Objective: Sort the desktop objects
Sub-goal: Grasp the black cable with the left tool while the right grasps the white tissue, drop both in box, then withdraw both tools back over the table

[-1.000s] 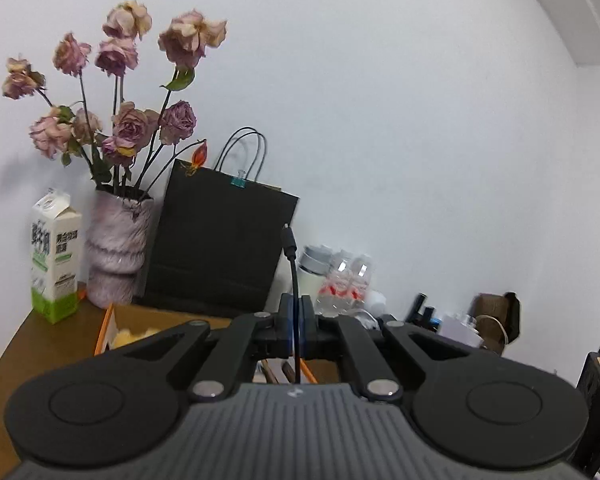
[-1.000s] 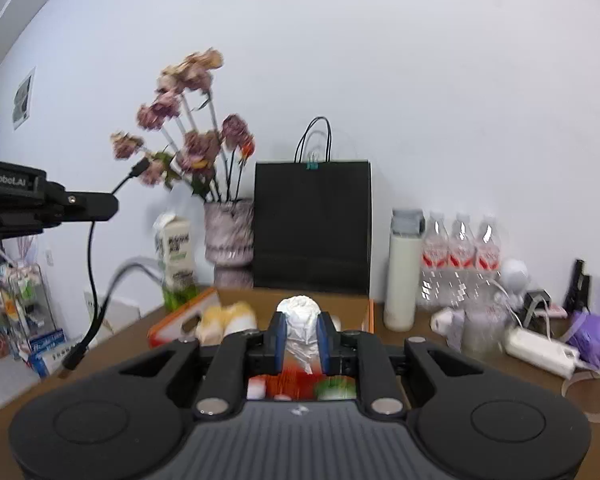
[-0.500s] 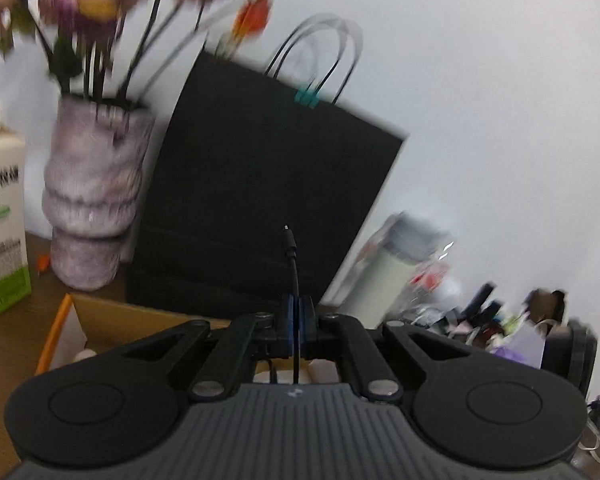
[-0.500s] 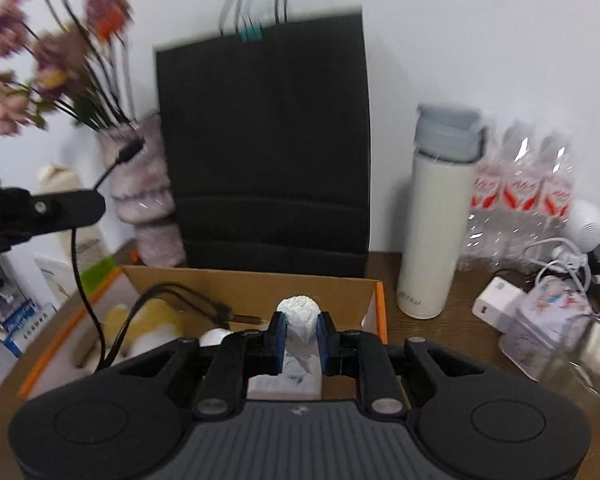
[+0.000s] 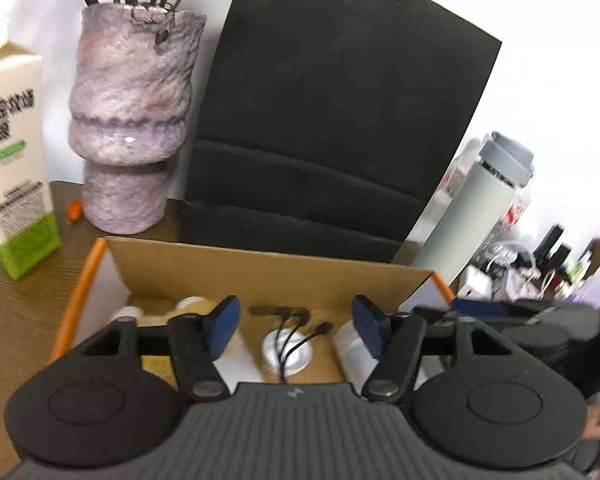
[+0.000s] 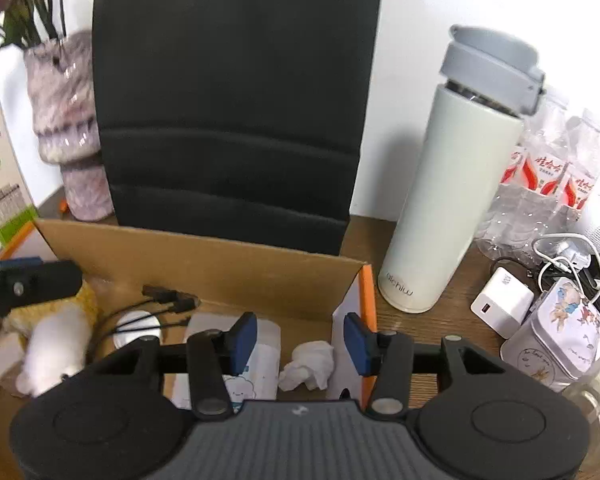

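Observation:
Both grippers hover over an open cardboard box (image 5: 260, 268) (image 6: 204, 256) with orange edges. My left gripper (image 5: 296, 326) has its jaws opening; the black multi-head cable (image 5: 296, 332) (image 6: 156, 308) lies below them in the box on a white round disc (image 5: 286, 354), free of the pads. My right gripper (image 6: 300, 338) has its jaws opening too; the crumpled white tissue (image 6: 310, 364) rests in the box beneath the gap, untouched. A yellow and white plush toy (image 6: 56, 332), a small white pack with a cloud print (image 6: 252, 376) and a white bottle (image 5: 352, 350) also lie inside.
Behind the box stand a black paper bag (image 5: 332, 120) (image 6: 232, 120), a mottled purple vase (image 5: 128, 116) and a milk carton (image 5: 12, 160). To the right are a pale thermos (image 6: 452, 208), water bottles (image 6: 548, 176), a white charger (image 6: 500, 306), a printed tin (image 6: 560, 336) and tangled cables.
Both grippers moved forward and down over the box. The left let go of the black cable, the right let go of the white tissue; both items now lie in the box.

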`<state>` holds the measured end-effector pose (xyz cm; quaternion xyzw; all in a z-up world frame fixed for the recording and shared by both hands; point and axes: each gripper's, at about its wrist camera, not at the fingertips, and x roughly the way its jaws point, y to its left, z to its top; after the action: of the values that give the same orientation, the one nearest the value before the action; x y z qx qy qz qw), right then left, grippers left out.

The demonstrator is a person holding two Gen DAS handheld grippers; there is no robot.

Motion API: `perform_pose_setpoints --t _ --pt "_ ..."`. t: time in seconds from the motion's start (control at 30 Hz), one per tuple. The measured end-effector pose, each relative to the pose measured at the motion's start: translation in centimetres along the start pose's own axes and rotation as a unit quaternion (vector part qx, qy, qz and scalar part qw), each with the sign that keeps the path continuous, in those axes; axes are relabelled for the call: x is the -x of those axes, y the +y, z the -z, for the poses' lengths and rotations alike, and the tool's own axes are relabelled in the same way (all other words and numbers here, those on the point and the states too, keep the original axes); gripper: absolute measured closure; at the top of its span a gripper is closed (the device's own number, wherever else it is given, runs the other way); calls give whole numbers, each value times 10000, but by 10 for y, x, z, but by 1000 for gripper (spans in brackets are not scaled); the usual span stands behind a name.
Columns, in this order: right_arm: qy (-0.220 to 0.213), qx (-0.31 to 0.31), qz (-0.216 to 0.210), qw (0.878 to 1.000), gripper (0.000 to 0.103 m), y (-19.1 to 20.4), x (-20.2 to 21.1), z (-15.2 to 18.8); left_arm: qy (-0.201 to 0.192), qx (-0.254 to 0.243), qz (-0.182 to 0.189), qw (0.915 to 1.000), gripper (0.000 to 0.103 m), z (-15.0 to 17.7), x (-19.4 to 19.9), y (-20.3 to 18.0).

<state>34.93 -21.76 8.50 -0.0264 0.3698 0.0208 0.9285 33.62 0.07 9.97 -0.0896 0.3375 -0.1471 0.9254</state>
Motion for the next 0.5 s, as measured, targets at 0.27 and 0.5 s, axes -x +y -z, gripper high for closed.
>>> perform_pose_setpoints --t 0.27,0.5 --pt "-477 140 -127 9987 37 -2 80 19 -62 -767 -683 9947 4 25 69 -17" --pt "-911 196 -399 9949 25 6 166 87 -442 -1076 -399 9924 0 91 155 -35"
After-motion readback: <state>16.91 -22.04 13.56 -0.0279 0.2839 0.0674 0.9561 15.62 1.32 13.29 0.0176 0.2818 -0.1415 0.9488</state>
